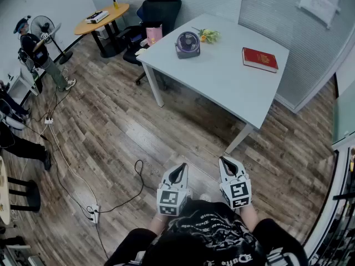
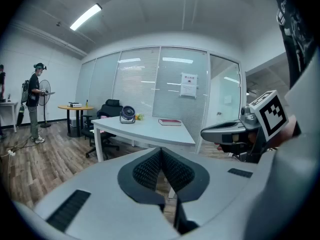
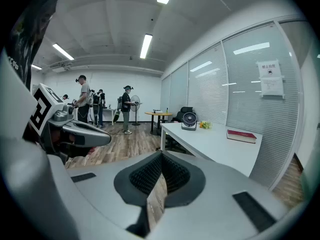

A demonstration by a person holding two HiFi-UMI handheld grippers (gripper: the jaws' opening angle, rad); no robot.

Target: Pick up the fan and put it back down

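A small purple desk fan (image 1: pixel 188 44) stands upright near the far left corner of the white table (image 1: pixel 222 76). It also shows small in the left gripper view as the fan (image 2: pixel 127 115) and in the right gripper view as the fan (image 3: pixel 189 120). My left gripper (image 1: pixel 178 174) and right gripper (image 1: pixel 228 165) are held side by side over the wooden floor, well short of the table. Both are shut with nothing between the jaws, as the left gripper (image 2: pixel 161 151) and right gripper (image 3: pixel 161 156) show in their own views.
A red book (image 1: pixel 259 59) lies at the table's far right, yellow flowers (image 1: pixel 208 35) beside the fan. A black office chair (image 1: pixel 158 11) and a round wooden table (image 1: pixel 102 18) stand behind. Cables and a power strip (image 1: pixel 94 214) lie on the floor at left. People stand at far left.
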